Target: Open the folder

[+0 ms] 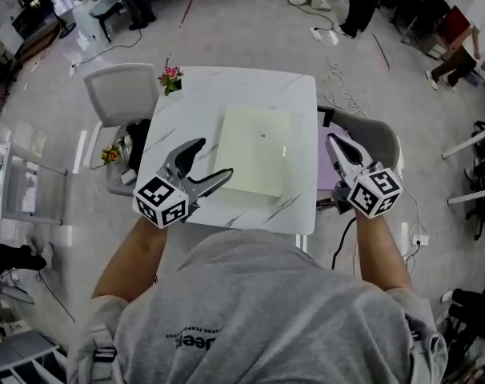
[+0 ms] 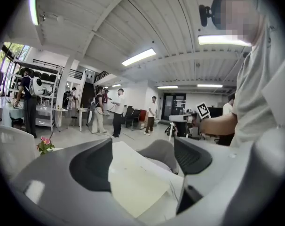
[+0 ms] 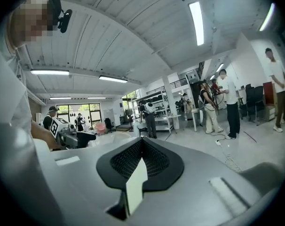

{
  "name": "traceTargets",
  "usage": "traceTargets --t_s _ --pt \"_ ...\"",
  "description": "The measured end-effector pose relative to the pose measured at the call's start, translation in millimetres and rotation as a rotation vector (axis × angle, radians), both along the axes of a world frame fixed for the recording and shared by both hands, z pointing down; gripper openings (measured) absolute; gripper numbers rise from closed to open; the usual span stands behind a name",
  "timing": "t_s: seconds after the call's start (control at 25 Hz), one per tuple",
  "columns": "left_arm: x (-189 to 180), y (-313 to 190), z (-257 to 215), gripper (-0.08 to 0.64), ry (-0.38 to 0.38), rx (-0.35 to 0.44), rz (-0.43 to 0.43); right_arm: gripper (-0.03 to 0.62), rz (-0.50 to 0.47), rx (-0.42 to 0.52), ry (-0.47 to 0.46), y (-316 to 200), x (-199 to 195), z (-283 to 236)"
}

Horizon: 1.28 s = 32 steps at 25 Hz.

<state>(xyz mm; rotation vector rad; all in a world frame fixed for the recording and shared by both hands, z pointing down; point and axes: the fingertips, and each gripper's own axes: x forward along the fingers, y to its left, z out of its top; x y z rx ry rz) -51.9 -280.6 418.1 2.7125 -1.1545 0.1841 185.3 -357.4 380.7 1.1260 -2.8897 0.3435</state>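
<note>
A pale yellow-green folder lies closed and flat on the white marble-look table. My left gripper hovers over the table's front left, open, its jaws pointing at the folder's near left corner with nothing between them. In the left gripper view the folder shows between the spread jaws of the left gripper. My right gripper is off the table's right edge, beside the folder, with its jaws together. In the right gripper view the right gripper has its tips meeting and holds nothing.
A small pot of pink flowers stands on the table's far left corner. Grey chairs stand at the left and right of the table; a purple item lies on the right one. People walk about farther off.
</note>
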Motion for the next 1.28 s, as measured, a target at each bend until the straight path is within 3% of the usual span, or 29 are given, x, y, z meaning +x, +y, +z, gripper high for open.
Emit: traceTargets --t_s 0.24,0.56,0.8,1.08,1.28 --pt "12.4 -11.7 50.0 0.439 -0.157 -0.031 0.1 0.0 0.005 -0.037 0.0 -21.3 -13.3 25.6" --pt "29.7 0.3 121.1 0.439 -0.321 -0.046 0.4 0.0 0.119 -0.087 0.064 -19.3 -36.2 54.6" --pt "44.9 21.4 188.5 0.439 -0.483 -0.082 0.512 0.0 0.124 -0.132 0.09 -10.7 -43.3 81.7" --pt "58.5 23.4 255.9 0.437 -0.733 0.031 0.534 0.0 0.129 -0.165 0.081 -10.6 -32.0 111.5" --pt "61.3 14.9 274.2 0.397 -0.827 0.097 0.51 0.0 0.127 -0.181 0.075 -8.9 -27.8 124.4"
